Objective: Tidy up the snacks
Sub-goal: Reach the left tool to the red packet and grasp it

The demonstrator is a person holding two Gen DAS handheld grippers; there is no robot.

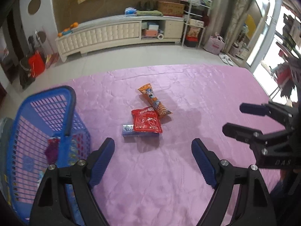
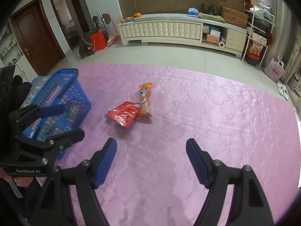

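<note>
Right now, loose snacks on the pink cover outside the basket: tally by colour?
Orange snack packet: 1
Red snack packet: 1
Blue-silver snack packet, partly under the red one: 1
Total: 3

A pink quilted bed cover point(image 1: 169, 169) carries everything. A blue mesh basket point(image 1: 47, 124) stands at its left edge. Near the middle lie an orange snack packet point(image 1: 153, 98), a red pouch point(image 1: 147, 121) touching it, and a blue-silver packet point(image 1: 129, 130) partly under the pouch.
</note>
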